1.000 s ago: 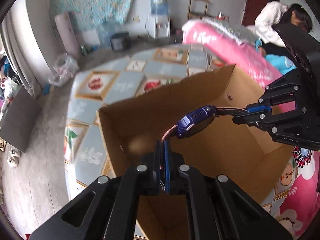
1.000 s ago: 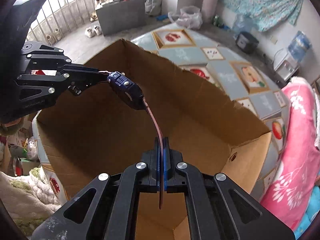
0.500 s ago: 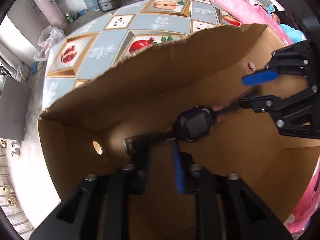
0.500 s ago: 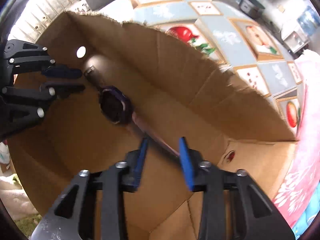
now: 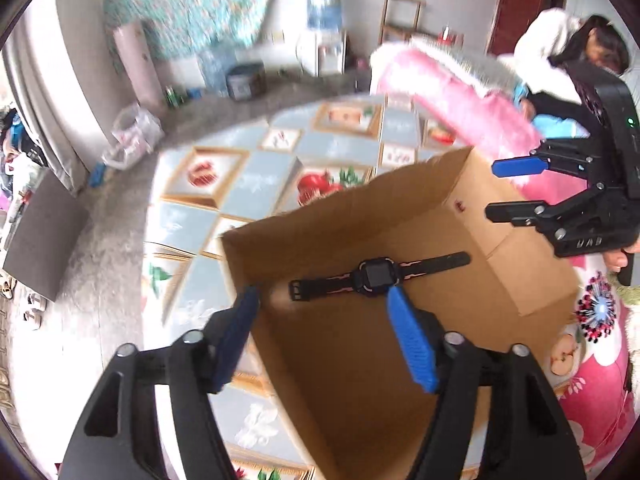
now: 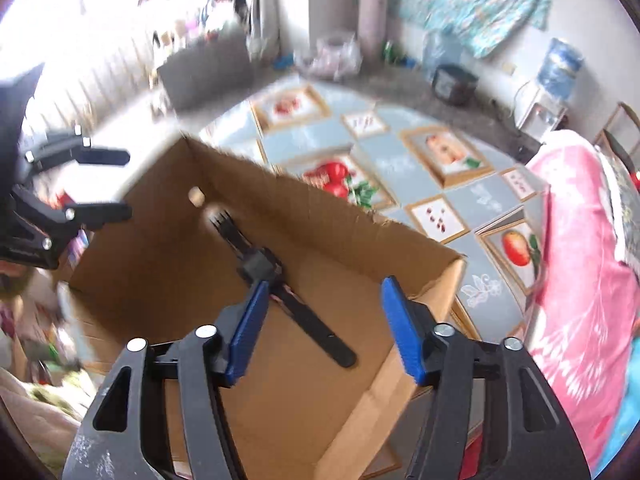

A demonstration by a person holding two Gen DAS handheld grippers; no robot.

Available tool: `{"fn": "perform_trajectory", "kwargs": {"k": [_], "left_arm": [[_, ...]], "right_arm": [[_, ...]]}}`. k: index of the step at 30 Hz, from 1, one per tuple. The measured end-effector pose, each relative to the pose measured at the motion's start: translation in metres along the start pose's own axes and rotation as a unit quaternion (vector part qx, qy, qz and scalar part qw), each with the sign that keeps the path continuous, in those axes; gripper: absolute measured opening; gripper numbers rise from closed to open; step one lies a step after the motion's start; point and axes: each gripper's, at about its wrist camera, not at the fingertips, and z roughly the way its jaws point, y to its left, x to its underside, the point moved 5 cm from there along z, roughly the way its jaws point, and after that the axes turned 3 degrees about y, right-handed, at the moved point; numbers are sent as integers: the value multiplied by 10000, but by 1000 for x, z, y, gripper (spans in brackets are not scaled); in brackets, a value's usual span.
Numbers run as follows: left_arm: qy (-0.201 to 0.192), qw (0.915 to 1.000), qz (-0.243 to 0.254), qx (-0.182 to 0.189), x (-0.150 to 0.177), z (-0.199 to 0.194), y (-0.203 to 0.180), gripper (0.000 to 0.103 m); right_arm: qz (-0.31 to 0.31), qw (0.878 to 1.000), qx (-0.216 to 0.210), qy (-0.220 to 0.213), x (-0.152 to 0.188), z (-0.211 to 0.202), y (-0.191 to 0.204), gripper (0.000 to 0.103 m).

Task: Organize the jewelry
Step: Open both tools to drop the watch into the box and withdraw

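A dark watch (image 5: 376, 274) with a pink-lined strap lies stretched out flat on the floor of an open cardboard box (image 5: 360, 216). My left gripper (image 5: 324, 340) hovers above the box's near corner. Its jaws are opening, with nothing between the blue pads. In the left wrist view my right gripper (image 5: 516, 190) hangs over the far right rim, jaws apart. The right wrist view shows the watch (image 6: 260, 268) lying below my right gripper (image 6: 324, 330), whose jaws are opening and do not touch it. My left gripper (image 6: 116, 184) is at the left, above the box (image 6: 320, 216).
The box stands on a tablecloth (image 5: 256, 180) printed with fruit pictures. A pink blanket (image 6: 580, 280) lies to the right. A person in a white top (image 5: 548, 52) sits beyond it. A water dispenser (image 5: 324, 44) and bags stand on the floor behind.
Both grippers held the watch by its strap ends above the box, lowered it inside and let go. Both have now opened and lifted away, and the watch rests in the box.
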Motion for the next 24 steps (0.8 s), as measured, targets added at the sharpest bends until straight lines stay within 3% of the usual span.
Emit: {"fn": "perform_trajectory", "kwargs": {"k": [4,7,10,12,14,17,19,24], "left_arm": [[-519,9985,-109,164,31,-46,6,80],[-837,9956,-261,325,70,-76,4,87],[-897,9949,-337,324,116,-79,-2,93],[-742,9959,-461,231,147,-65,-8,96],[-366,9960,-743,331,175,-33,-13,96],[290,9934,-1049,363,208,15,-21,96],[576,9926,-1057,137,223,39,-26,96],[689,9947,-649,-402,232,54,-36,97]], "right_arm": [[418,9964,-288,-676,12,-45,14,66],[586,9894,-697,-1135,45,-82,35,72],[518,9846,-1025,-1316,84,-96,66,79],[555,9845,-1197,-1155,110,-86,87,80],[655,9890,-1064,-786,133,-60,104,80],[778,9948,-636,-146,161,-13,124,80],[591,9980,-183,111,171,10,137,80],[437,9970,447,467,187,40,155,80]]}}
